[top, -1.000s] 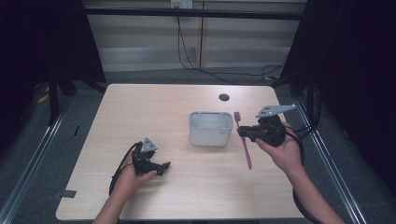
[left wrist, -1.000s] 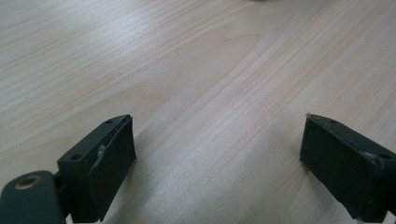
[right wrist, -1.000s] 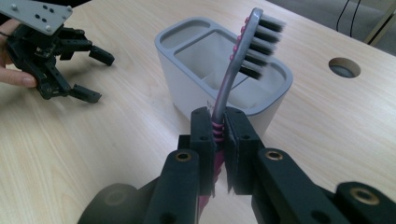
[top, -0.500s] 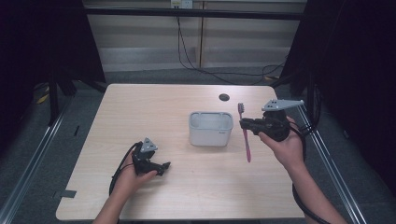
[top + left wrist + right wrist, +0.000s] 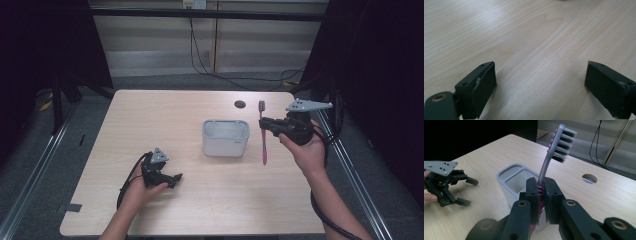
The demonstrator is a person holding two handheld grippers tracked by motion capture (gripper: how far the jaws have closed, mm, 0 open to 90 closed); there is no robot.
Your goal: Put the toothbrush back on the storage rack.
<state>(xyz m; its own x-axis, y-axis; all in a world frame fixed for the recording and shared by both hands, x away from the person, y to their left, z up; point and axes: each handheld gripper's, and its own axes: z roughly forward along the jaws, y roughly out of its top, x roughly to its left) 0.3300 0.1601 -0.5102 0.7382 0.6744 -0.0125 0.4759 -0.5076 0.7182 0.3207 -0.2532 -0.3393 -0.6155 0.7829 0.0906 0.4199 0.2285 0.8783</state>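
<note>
The right gripper (image 5: pixel 270 125) is clamped on a pink toothbrush (image 5: pixel 263 142) at the ribbed neck of its handle, holding it clear of the table (image 5: pixel 150 115) just to the right of the white holder (image 5: pixel 225 137). In the right gripper view the brush stands nearly upright between the jaws, bristles (image 5: pixel 565 143) on top, with the holder's two compartments (image 5: pixel 517 178) directly behind it. The left gripper (image 5: pixel 170 180) rests low on the near left of the table, well apart from the holder, its jaws spread wide with nothing but bare wood between them.

The work in hand looks like dropping the brush into the holder. The main risk is the handle's lower end catching the rim or the divider, since that end hangs below the jaws and is hard to judge from the right gripper view; it may sit slightly off line. The holder is light and nothing steadies it, so a sideways nudge could shove or tip it. The grip is on a narrow, curved section, so the brush could also pivot between the pads.
</note>
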